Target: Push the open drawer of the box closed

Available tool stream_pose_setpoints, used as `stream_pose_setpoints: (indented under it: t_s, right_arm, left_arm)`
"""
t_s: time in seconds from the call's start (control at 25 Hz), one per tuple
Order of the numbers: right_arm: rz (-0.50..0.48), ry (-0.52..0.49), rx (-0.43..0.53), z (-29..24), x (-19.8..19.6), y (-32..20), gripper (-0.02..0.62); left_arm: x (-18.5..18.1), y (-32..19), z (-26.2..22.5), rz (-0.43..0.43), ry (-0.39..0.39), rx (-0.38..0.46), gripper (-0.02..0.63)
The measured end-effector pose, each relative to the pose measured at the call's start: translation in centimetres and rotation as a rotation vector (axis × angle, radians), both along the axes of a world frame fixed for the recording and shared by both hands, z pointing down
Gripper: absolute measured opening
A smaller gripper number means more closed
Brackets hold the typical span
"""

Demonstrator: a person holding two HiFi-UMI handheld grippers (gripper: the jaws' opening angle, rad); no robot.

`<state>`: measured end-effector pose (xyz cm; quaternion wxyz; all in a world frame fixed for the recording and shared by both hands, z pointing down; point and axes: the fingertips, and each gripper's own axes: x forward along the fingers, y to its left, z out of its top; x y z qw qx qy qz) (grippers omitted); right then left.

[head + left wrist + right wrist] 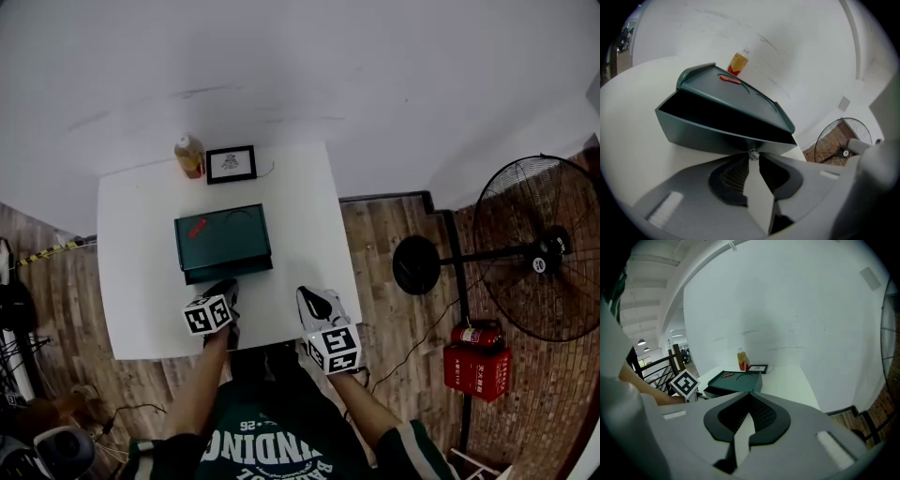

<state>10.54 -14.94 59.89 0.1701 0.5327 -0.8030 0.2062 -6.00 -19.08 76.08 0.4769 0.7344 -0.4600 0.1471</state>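
A dark green box (222,234) sits on the white table (141,281), with a red tag (196,227) on its lid. Its drawer (228,273) stands a little way out toward me. In the left gripper view the drawer (708,137) gapes dark under the lid (740,96). My left gripper (223,284) is shut, its tips (753,157) up against the drawer's front edge at a small shiny knob. Whether the tips pinch that knob I cannot tell. My right gripper (309,295) hovers shut and holding nothing to the right of the box (736,380), clear of it.
Behind the box stand a bottle (189,156) and a small black picture frame (231,163) by the wall. A floor fan (534,248) and a red fire extinguisher (478,335) are on the wooden floor to the right of the table.
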Motion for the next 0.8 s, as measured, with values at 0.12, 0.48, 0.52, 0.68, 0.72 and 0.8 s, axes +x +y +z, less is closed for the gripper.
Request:
stream_pose_setpoints:
  t_s: [0.12, 0.48, 0.52, 0.68, 0.72, 0.8]
  right_arm:
    - [0.02, 0.002, -0.003, 0.1, 0.5, -0.3, 0.002]
    - [0.061, 0.004, -0.012, 0.4, 1.1, -0.4, 0.002]
    - [0.063, 0.005, -0.012, 0.4, 1.2, -0.4, 0.002]
    - [0.061, 0.002, -0.016, 0.5, 1.2, -0.3, 0.002]
    - [0.057, -0.001, -0.015, 0.5, 1.1, -0.2, 0.002]
    - [0.046, -0.006, -0.008, 0.4, 0.8, -0.2, 0.002]
  left_arm:
    - [0.0, -1.3, 0.0, -0.006, 0.004, 0.001, 0.124]
    - [-0.5, -3.4, 0.5, -0.044, 0.03, -0.018, 0.124]
    - [-0.4, -3.5, 0.6, -0.046, 0.033, -0.02, 0.124]
    - [-0.4, -3.7, 0.6, -0.036, 0.039, -0.016, 0.125]
    - [-0.4, -3.5, 0.5, -0.027, 0.035, -0.01, 0.126]
    - [-0.3, -2.8, 0.0, 0.004, 0.023, 0.007, 0.126]
